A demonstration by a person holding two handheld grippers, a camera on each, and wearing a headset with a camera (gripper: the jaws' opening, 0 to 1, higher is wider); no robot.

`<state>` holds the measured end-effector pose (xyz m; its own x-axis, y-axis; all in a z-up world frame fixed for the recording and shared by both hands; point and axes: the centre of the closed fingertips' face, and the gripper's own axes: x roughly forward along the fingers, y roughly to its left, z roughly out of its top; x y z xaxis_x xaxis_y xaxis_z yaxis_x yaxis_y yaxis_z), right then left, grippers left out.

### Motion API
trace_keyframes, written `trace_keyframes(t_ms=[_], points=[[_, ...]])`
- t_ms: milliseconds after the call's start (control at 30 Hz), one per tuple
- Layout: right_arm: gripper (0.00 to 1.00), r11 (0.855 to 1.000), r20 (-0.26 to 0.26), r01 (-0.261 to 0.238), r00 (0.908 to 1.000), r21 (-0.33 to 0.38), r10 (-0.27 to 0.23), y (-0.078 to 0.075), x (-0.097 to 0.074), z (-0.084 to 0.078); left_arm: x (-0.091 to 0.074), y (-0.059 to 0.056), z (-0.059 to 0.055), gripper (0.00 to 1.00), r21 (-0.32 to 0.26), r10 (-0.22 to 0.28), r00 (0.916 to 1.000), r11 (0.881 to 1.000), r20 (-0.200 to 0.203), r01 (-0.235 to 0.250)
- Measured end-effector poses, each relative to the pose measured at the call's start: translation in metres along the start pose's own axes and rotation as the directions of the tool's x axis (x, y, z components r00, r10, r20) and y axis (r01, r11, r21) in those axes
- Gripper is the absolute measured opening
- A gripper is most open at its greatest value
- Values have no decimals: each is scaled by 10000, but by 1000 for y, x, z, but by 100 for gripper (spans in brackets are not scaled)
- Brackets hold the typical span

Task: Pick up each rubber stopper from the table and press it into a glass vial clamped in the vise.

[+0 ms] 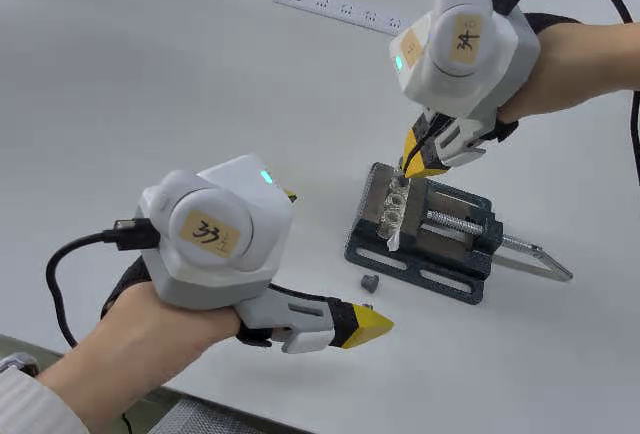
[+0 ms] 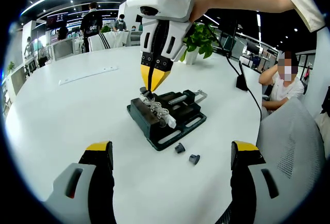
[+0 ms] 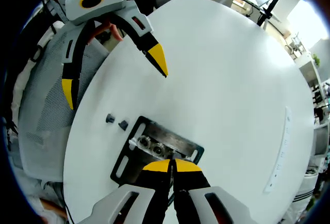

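Mid-press, centre right: right gripper [image 1: 418, 166], jaws pinched together over an end glass vial [image 1: 398, 192] in the vise [image 1: 455, 272], any stopper hidden. Lower left, left gripper [image 1: 365, 326] gaping, empty. Next, likely: fetching two rubber stoppers [image 2: 179, 147] from the desk [image 1: 150, 74] below the vise.

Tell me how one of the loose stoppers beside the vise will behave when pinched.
The stoppers look tiny, so they are probably very light and easily nudged aside. Dark rubber likely grips well and gives slightly rather than slipping. Their stubby shape suggests one could tip or roll if caught off-centre.
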<state>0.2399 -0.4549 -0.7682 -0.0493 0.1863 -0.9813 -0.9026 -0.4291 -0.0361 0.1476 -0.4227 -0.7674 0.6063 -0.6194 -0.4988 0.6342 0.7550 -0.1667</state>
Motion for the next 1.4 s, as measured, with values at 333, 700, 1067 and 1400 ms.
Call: trace_keyframes(t_ms=[333,700,1067,1400], points=[[0,9999,-51,109,9999,-32,-110,-1,1,-2,0,-1,-2,94,0,-29,10000,10000,-25,29],[2,9999,-54,102,9999,-14,-102,2,4,-3,0,-4,0,94,18,-46,10000,10000,-10,46],[0,9988,93,493,9987,-17,-493,-3,1,-7,-1,0,0,92,-193,42,10000,9998,50,-41],[0,9975,477,698,9964,58,-700,-2,0,-4,-2,6,5,89,-737,149,9996,9972,219,-132]])
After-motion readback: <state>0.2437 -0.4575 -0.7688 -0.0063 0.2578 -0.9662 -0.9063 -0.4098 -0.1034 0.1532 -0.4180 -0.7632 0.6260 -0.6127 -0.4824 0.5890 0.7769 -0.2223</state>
